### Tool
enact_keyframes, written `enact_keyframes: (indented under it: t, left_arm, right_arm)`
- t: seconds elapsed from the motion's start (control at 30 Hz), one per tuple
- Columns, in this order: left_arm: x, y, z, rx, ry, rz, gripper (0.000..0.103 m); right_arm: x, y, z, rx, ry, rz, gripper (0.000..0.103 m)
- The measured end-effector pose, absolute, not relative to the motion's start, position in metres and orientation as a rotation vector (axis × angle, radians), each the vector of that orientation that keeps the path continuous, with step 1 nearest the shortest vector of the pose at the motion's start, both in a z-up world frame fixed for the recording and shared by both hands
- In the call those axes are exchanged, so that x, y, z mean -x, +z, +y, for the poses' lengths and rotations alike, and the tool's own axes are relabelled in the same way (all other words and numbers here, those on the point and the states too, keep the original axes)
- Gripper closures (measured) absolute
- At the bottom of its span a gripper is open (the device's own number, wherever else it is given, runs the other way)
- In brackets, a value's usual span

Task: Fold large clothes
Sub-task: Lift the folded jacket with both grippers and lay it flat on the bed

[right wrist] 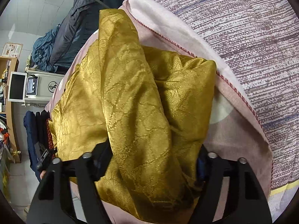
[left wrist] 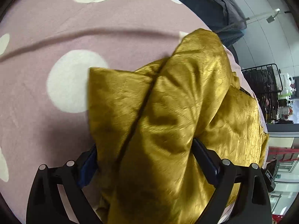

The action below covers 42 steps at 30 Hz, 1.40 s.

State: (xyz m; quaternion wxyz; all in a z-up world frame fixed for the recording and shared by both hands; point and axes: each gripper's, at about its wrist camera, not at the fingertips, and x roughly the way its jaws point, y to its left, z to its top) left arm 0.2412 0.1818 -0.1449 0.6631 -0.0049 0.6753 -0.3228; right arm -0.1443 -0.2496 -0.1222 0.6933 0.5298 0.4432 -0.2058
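A shiny mustard-gold garment (left wrist: 168,115) lies bunched on a pink blanket with white dots (left wrist: 56,37). My left gripper (left wrist: 145,149) has a thick fold of the gold cloth draped between its two black fingers (left wrist: 203,155), which stand wide around it. In the right wrist view the same garment (right wrist: 134,102) is piled in folds, and my right gripper (right wrist: 151,158) also has a thick roll of it between its fingers (right wrist: 101,156). Both fingertips are mostly hidden by cloth.
A striped purple-grey quilt (right wrist: 252,37) lies beyond the pink blanket's stitched edge (right wrist: 233,89). Dark jackets (right wrist: 78,28) are heaped at the far end. A black wire rack (left wrist: 265,85) and a white appliance (right wrist: 41,87) stand beside the bed.
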Motion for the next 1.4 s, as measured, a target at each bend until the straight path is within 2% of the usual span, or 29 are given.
enact_keyframes:
  t: [0.07, 0.1, 0.17, 0.27, 0.37, 0.63, 0.8, 1.17, 1.3, 1.4]
  left_arm:
    - [-0.235, -0.143, 0.174, -0.004, -0.746, 1.515, 0.018]
    - [-0.232, -0.140, 0.170, -0.007, -0.754, 1.514, 0.032]
    - [-0.224, -0.136, 0.165, 0.000, -0.781, 1.523, 0.055]
    - [-0.212, -0.125, 0.162, -0.044, -0.792, 1.499, 0.076]
    - [-0.203, -0.098, 0.161, -0.032, -0.814, 1.454, 0.085]
    - [-0.154, 0.006, 0.136, -0.080, -0.980, 1.239, 0.089]
    - [-0.103, 0.045, 0.083, -0.124, -1.143, 1.169, 0.090]
    - [0.086, 0.062, -0.097, -0.308, -1.554, 1.094, 0.090]
    - [0.144, 0.046, -0.138, -0.352, -1.628, 1.150, 0.090]
    - [0.178, 0.014, -0.165, -0.430, -1.592, 1.224, 0.089]
  right_arm:
    - [0.144, -0.120, -0.245, -1.170, -0.454, 0.992, 0.057]
    - [0.143, -0.117, -0.243, -1.158, -0.455, 0.993, 0.061]
    - [0.139, -0.111, -0.237, -1.132, -0.468, 0.995, 0.077]
    - [0.129, -0.097, -0.224, -1.095, -0.499, 0.981, 0.085]
    - [0.127, -0.080, -0.217, -1.079, -0.507, 0.945, 0.088]
    - [0.153, -0.001, -0.214, -0.938, -0.551, 0.846, 0.090]
    - [0.217, 0.050, -0.230, -0.863, -0.657, 0.775, 0.090]
    - [0.468, 0.128, -0.260, -0.900, -1.062, 0.572, 0.090]
    - [0.556, 0.121, -0.255, -0.982, -1.187, 0.509, 0.090]
    - [0.607, 0.094, -0.254, -1.108, -1.247, 0.481, 0.089]
